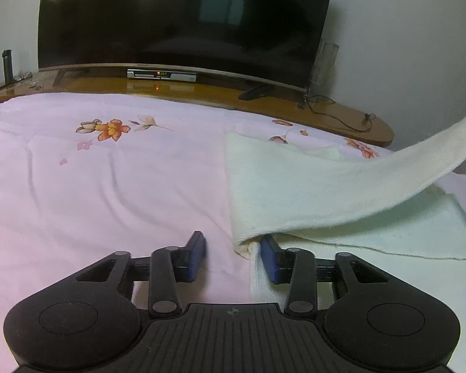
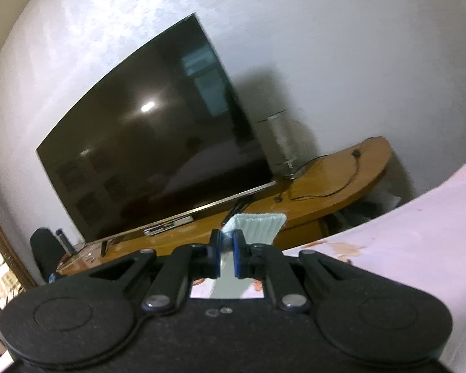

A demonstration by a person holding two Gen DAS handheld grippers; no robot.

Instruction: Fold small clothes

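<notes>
Right hand-held gripper (image 2: pixel 226 256) pinching a corner of the pale cloth (image 1: pixel 326 186) up off the bed (image 1: pixel 108 171) near its right edge, left hand-held gripper (image 1: pixel 233 256) spread wide at the fold, empty, so could easily drag and bunch up.

A bedroom: floral bedsheet (image 1: pixel 108 171), television (image 1: pixel 183 15).

My left black two-finger gripper with blue pads (image 1: pixel 233 256) sits low, its jaws spread wide. My right black blue-padded gripper (image 2: pixel 226 256) is raised and tilted, jaws pinched nearly together.
</notes>
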